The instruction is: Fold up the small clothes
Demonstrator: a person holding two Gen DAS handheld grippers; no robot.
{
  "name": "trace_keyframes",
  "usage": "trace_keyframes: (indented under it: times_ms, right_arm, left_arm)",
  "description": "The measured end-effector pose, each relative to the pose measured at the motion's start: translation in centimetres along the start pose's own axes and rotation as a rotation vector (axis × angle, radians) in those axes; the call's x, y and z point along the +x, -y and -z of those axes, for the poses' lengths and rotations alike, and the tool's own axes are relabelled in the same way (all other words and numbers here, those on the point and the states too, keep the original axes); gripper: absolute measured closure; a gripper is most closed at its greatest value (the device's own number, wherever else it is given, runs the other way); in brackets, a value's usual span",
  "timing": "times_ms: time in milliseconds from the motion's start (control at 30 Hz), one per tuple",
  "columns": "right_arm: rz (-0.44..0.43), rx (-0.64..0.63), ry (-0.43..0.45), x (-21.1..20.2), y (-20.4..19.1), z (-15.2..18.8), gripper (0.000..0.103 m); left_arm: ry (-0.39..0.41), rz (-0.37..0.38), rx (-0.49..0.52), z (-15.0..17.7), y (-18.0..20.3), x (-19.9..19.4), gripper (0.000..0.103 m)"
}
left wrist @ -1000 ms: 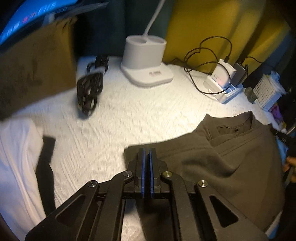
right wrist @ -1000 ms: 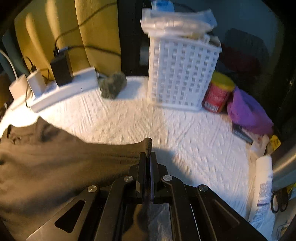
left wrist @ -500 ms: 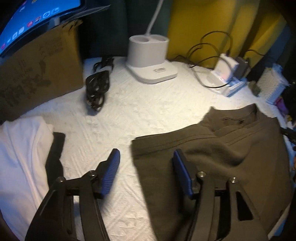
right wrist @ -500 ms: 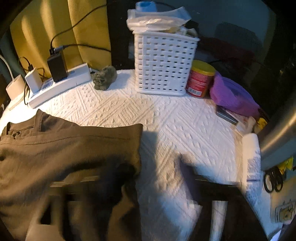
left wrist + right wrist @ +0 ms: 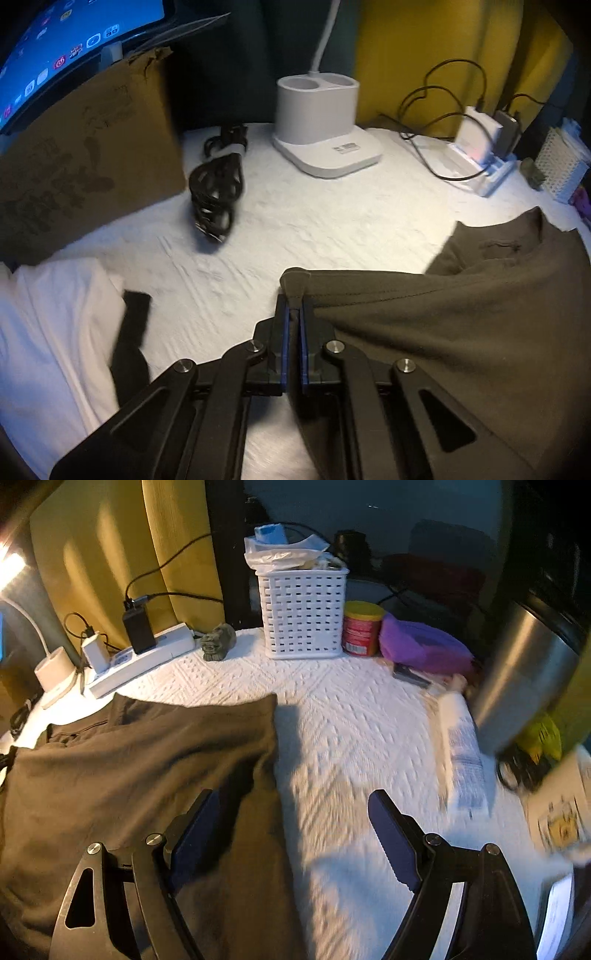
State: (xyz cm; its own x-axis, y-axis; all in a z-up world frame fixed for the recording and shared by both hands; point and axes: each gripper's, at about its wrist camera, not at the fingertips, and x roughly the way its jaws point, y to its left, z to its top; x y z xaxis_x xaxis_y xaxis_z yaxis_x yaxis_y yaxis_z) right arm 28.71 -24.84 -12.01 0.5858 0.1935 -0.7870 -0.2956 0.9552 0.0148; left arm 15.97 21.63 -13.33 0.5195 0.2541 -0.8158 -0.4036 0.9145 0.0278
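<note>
No label reads clearly. The left gripper (image 5: 294, 308) pinches the shirt (image 5: 461, 332) corner; the right gripper (image 5: 295, 819) gapes empty at its edge. A basket (image 5: 303, 616) and can (image 5: 361, 628) stand far.

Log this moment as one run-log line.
left tool: shut on olive shirt corner | right tool: open, empty, above shirt edge | fold: unfinished

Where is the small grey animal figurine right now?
In the right wrist view the grey figurine sits on the white cloth at the back, between the power strip on its left and the white lattice basket on its right.
</note>
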Motion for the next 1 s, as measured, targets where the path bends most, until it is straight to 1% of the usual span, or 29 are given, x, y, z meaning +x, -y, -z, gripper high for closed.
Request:
trace_keyframes:
  times_ms: [133,267,300,367,433,467,533,633,700,767,833,900,1000]
  right_arm:
    - [0.001,0.042,-0.012,-1.7,0.1,2.9,0.019]
    - [-0.008,0.08,-0.029,-3.3,0.1,5.5,0.019]
    - [-0.009,0.09,-0.03,-3.7,0.1,6.3,0.019]
    - [-0.012,0.098,-0.03,-4.3,0.1,7.0,0.019]
    - [-0.012,0.1,-0.027,-4.9,0.0,7.7,0.019]
    - [-0.014,0.1,-0.023,-5.3,-0.1,8.0,0.019]
    - [-0.018,0.1,-0.013,-6.0,-0.2,8.4,0.019]
    - [-0.023,0.101,0.0,-7.1,-0.3,9.1,0.019]
    - [-0.028,0.102,0.005,-7.6,-0.4,9.5,0.019]
    - [-0.032,0.098,0.001,-8.0,-0.6,10.1,0.019]
    - [-0.04,0.093,-0.001,-8.3,-0.9,10.6,0.019]
    - [-0.051,0.089,0.001,-8.7,-1.1,11.1,0.019]
    - [-0.065,0.084,-0.005,-8.9,-1.5,11.9,0.019]
  left_arm:
    - [0.025,0.011,0.003,-0.4,0.0,-0.7,0.099]
    - [0.056,0.033,-0.002,0.1,0.2,-2.9,0.099]
    - [0.065,0.05,-0.008,0.3,0.3,-3.7,0.098]
    - [0.09,0.079,-0.013,0.7,0.4,-5.3,0.098]
    - [0.122,0.083,-0.017,1.3,0.6,-7.0,0.098]
    - [0.139,0.097,-0.025,1.6,0.6,-7.9,0.098]
    - [0.169,0.15,-0.051,2.5,0.6,-9.9,0.098]
    - [0.192,0.18,-0.027,3.9,1.9,-11.9,0.098]
    - [0.201,0.174,-0.01,5.0,2.7,-13.0,0.098]
    - [0.218,0.151,-0.006,5.9,2.9,-13.8,0.097]
    - [0.22,0.123,-0.025,6.4,2.3,-13.7,0.096]
    - [0.216,0.113,-0.061,6.5,1.1,-13.3,0.096]
    - [0.251,0.066,-0.069,6.4,-0.1,-13.4,0.096]
